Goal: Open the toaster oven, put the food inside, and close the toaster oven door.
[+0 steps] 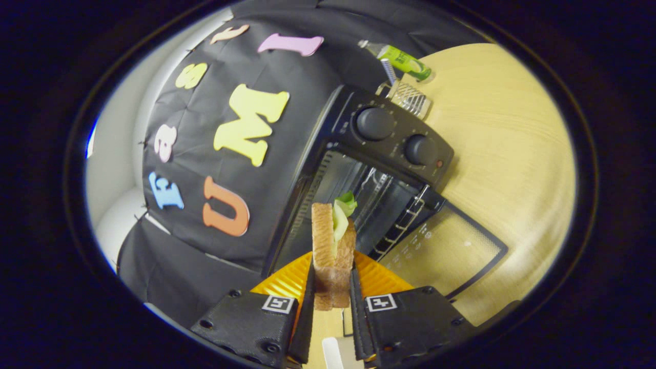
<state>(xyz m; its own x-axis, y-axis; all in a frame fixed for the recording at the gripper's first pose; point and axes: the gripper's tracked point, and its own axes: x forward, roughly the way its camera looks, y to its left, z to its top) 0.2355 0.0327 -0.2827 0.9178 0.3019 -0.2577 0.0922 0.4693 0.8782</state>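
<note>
My gripper (333, 287) is shut on a sandwich (332, 246) of two brown bread slices with green lettuce sticking out of its far end. Both fingers (308, 302) press on its sides. Just beyond the sandwich stands the black toaster oven (382, 148) with its glass door (443, 251) folded down flat on the table. The wire rack (397, 215) shows inside the open cavity. Two round knobs (375, 123) sit on the oven's control panel. The whole view is rolled, so the oven appears tilted.
A light wooden table (502, 143) holds the oven. Behind the oven lie a green bottle (402, 59) and a ribbed clear glass (407, 97) with a striped straw. Black cloth wall stands beside and behind the oven.
</note>
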